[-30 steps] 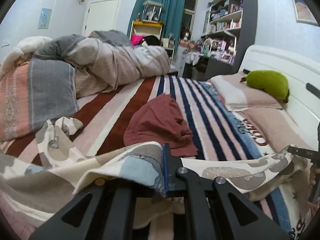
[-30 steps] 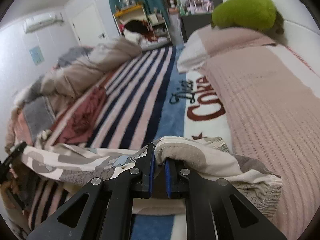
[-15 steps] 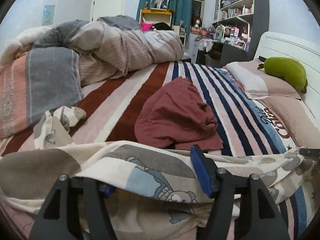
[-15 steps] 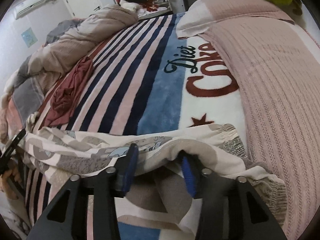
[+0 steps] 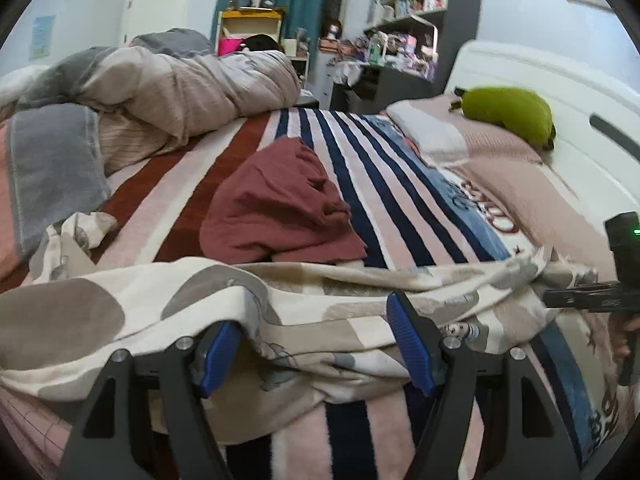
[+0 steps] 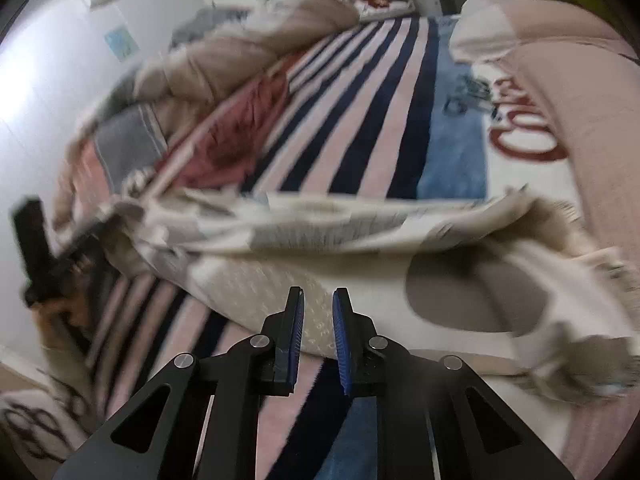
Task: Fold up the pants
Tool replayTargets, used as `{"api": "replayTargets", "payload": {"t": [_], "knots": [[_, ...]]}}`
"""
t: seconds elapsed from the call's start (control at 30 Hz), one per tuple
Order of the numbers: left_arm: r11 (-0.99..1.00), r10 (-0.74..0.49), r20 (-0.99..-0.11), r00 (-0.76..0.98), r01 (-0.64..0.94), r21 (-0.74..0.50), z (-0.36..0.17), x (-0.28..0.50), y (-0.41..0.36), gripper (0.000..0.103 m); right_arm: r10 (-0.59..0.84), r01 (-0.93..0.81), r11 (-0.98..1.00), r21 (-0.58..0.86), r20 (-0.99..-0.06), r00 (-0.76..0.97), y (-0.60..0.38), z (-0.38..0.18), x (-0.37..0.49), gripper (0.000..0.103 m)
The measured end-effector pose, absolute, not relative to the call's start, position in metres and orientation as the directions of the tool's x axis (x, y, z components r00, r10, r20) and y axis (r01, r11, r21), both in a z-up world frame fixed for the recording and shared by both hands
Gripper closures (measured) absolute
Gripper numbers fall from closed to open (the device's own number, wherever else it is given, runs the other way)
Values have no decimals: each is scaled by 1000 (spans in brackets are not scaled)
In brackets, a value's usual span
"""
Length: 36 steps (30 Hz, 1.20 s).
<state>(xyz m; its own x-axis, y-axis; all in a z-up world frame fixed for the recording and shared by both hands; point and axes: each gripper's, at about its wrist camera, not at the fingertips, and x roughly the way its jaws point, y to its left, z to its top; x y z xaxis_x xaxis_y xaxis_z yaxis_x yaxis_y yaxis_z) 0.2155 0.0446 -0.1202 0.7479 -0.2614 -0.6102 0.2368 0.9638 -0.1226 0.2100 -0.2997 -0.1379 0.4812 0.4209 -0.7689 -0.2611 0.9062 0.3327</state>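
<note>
The cream pants with grey and blue cartoon patches lie stretched across the striped bed blanket, and show blurred in the right wrist view. My left gripper is open, its blue pads wide apart with the pants' near edge draped between and over them. My right gripper is empty, its pads a narrow gap apart, just short of the pants' near edge. The right gripper also shows at the right edge of the left wrist view. The left gripper shows at the left of the right wrist view.
A crumpled maroon garment lies beyond the pants. A heaped duvet and grey-and-pink blanket fill the left. Pink pillows with a green plush sit by the white headboard. Shelves and a desk stand behind.
Both grippers let go of the pants, which dropped flat on the bed. The right gripper has pulled back clear of the cloth and its jaws have narrowed; the left stays open.
</note>
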Motion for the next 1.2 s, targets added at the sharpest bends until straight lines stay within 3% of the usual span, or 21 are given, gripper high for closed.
{"api": "replayTargets", "payload": {"t": [0.37, 0.5, 0.67, 0.73, 0.87, 1.03, 1.1, 1.17, 1.2], "knots": [[999, -23, -641, 767, 45, 17, -112, 284, 70, 35, 411, -233, 912, 338, -730, 546, -296, -157, 271, 95], [999, -16, -623, 782, 43, 27, -108, 295, 68, 35, 376, -201, 926, 320, -731, 569, -299, -159, 295, 95], [993, -109, -627, 772, 113, -34, -119, 281, 63, 35, 373, -181, 926, 331, -730, 573, -306, -158, 301, 94], [990, -135, -628, 766, 128, -56, -121, 274, 60, 35, 357, -169, 931, 323, -715, 601, -314, -145, 290, 90], [979, -200, -623, 756, 179, -97, -121, 263, 49, 35, 330, -114, 934, 339, -694, 640, -342, -121, 250, 64], [965, -253, -615, 747, 242, -102, -119, 251, 31, 35, 218, 26, 948, 318, -706, 674, -385, -107, 178, 59], [960, -266, -614, 743, 260, -102, -118, 247, 26, 34, 203, 81, 937, 341, -717, 667, -399, -112, 156, 48], [960, -267, -610, 746, 261, -101, -117, 245, 24, 34, 204, 119, 923, 367, -725, 658, -409, -120, 145, 43], [960, -270, -610, 746, 261, -105, -117, 245, 24, 34, 206, 140, 913, 382, -729, 652, -412, -126, 143, 34]]}}
